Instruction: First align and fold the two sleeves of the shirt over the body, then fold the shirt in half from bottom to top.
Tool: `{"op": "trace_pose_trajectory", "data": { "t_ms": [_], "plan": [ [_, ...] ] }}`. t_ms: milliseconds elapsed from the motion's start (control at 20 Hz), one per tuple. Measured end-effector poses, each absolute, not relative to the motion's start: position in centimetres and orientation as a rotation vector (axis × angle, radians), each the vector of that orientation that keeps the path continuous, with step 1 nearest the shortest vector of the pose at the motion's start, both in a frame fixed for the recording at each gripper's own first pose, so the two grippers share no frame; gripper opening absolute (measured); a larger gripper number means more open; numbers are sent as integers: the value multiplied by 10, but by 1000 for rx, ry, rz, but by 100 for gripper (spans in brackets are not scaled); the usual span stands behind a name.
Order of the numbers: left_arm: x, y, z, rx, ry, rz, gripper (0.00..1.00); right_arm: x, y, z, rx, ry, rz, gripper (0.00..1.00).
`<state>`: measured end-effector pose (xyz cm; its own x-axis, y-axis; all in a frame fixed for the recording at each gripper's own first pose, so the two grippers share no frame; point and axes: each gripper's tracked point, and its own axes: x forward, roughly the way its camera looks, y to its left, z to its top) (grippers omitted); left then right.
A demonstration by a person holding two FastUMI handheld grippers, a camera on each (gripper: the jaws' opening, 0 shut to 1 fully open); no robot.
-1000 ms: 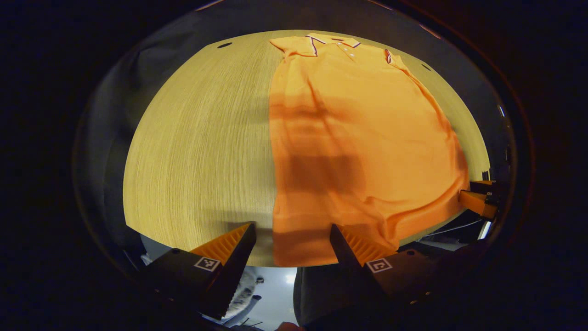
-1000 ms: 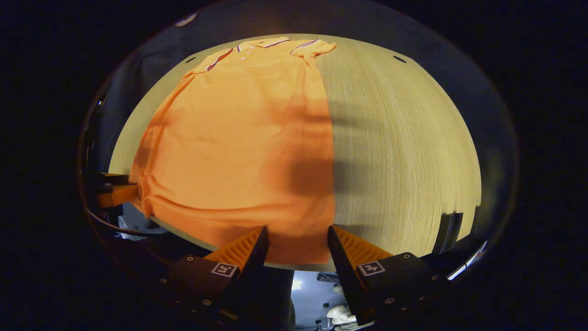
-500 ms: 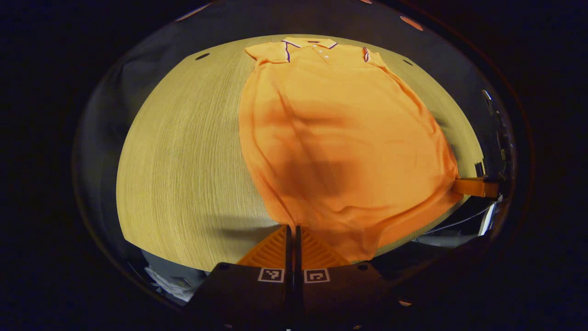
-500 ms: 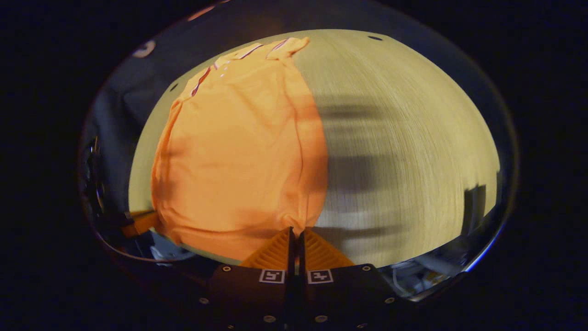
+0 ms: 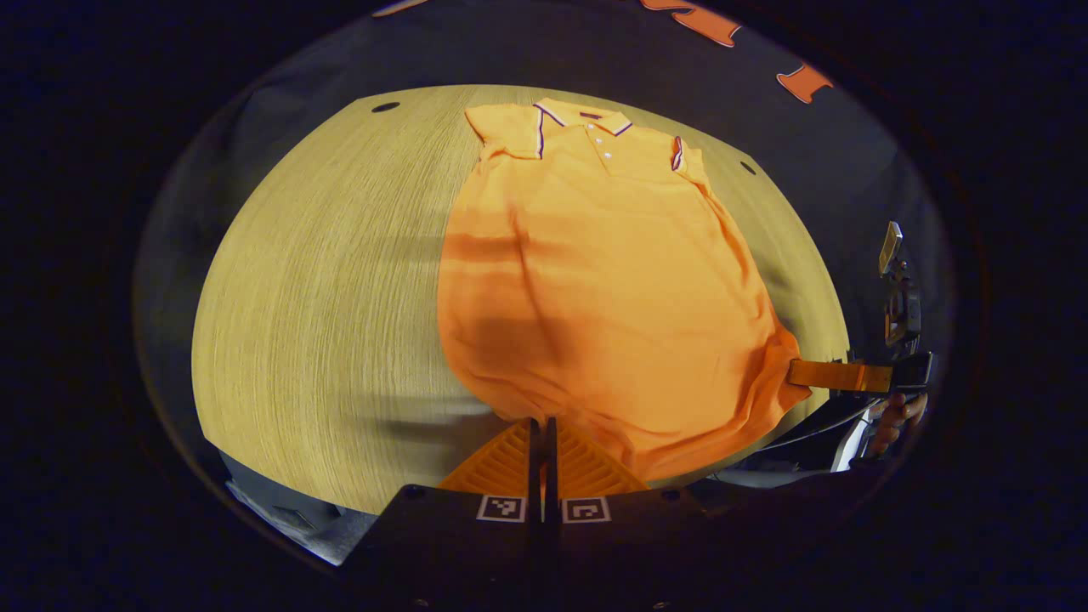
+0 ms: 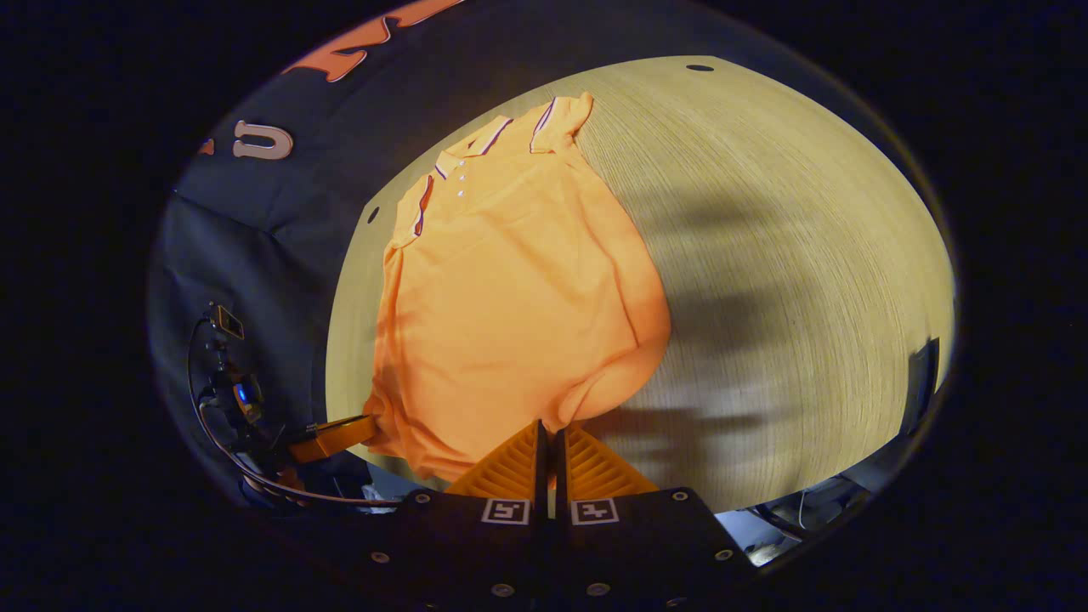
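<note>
An orange polo shirt (image 5: 612, 280) lies on the wooden table (image 5: 323, 289), collar at the far end, both sleeves folded in over the body. My left gripper (image 5: 539, 422) is shut on the shirt's bottom hem at one corner, which rises off the table. In the right gripper view the same shirt (image 6: 510, 297) shows, and my right gripper (image 6: 546, 425) is shut on the other hem corner. The right gripper (image 5: 807, 374) also appears at the far right of the left gripper view, pinching the hem, with a hand (image 5: 892, 418) behind it. The left gripper (image 6: 344, 432) appears at the lower left of the right gripper view.
Bare wooden table (image 6: 790, 255) spreads wide beside the shirt. The table's near edge runs just under both grippers. Black cloth wall (image 6: 280, 212) stands behind the far edge. A small device with cables (image 6: 234, 382) hangs at the left of the right gripper view.
Both grippers went from open around the hem to shut on it, then lifted. The hem has risen and bunched, and the shirt's lower part has drawn inward.
</note>
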<state>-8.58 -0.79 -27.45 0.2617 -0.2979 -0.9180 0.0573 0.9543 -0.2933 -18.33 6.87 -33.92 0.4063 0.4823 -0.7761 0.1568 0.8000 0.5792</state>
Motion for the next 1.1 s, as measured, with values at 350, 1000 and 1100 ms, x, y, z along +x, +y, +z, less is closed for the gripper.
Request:
{"op": "trace_pose_trajectory", "data": {
  "t_ms": [350,1000,1100],
  "plan": [
    [-49,-4,-251,-275,1214,-246,1,-140,70,-312,712,1036,246,4],
    [52,-12,-216,-348,1054,-254,1,-62,52,-260,709,885,234,4],
    [73,-10,-209,-339,1023,-262,1,-44,50,-252,666,863,226,4]
  ]
}}
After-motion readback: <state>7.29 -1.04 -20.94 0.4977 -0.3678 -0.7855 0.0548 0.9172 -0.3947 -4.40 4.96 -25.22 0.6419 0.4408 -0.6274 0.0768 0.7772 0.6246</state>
